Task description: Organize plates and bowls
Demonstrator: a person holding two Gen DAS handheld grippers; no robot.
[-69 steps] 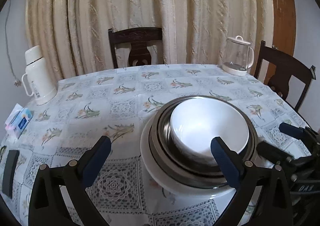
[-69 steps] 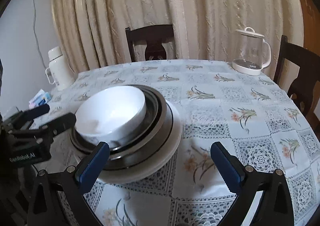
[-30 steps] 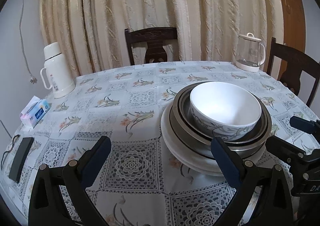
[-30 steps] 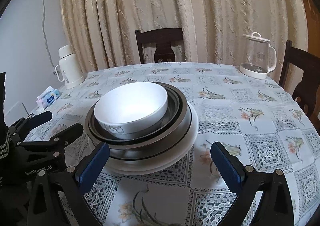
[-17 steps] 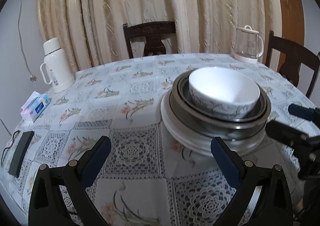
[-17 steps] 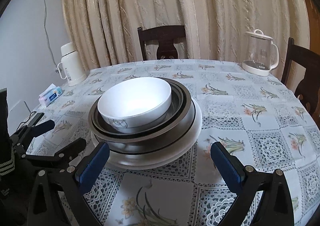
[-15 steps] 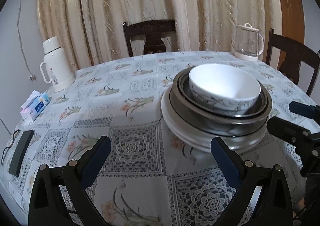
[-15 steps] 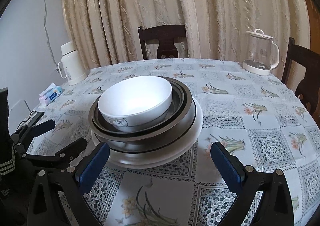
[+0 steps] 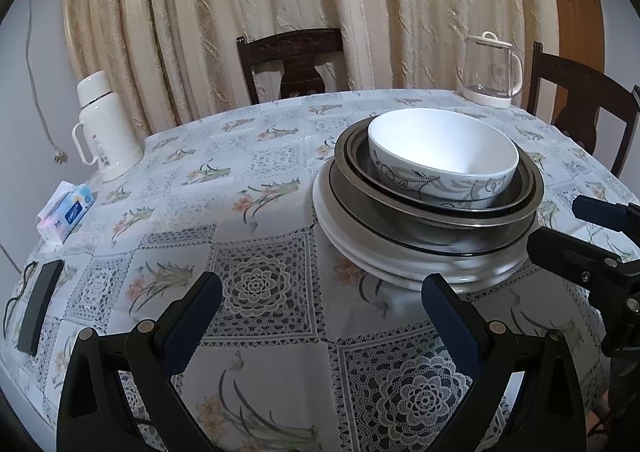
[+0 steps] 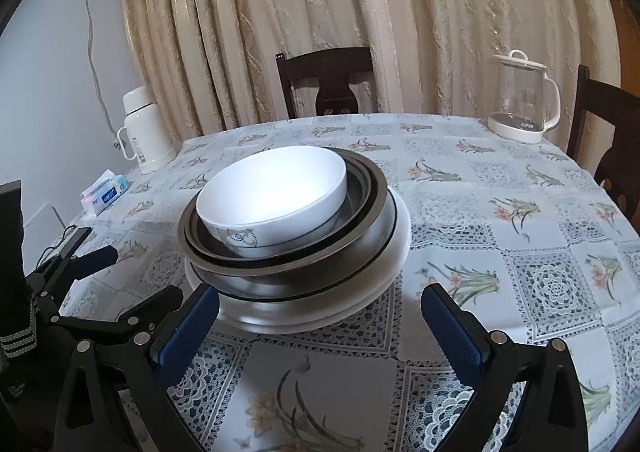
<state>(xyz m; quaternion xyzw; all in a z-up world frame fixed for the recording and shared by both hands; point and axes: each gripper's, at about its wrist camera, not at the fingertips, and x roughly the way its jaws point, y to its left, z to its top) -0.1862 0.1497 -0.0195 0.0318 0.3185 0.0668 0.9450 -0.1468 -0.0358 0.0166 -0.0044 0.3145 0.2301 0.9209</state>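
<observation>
A glossy white ceramic bowl (image 9: 442, 156) with a grey scroll pattern is sitting rim-up inside nested, round stainless-steel bowls (image 10: 288, 252), the whole stack resting on white plates (image 9: 360, 248) near the middle of a tabletop (image 10: 520, 212) draped in a floral, lace-print cloth. The left gripper (image 9: 320, 304) and right gripper (image 10: 320, 316) are both hovering spread wide, holding nothing, just short of the stack. How many plates are lying beneath is hard to tell.

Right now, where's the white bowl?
Both views show the white bowl nested atop the steel bowls and white plates, mid-table.
</observation>
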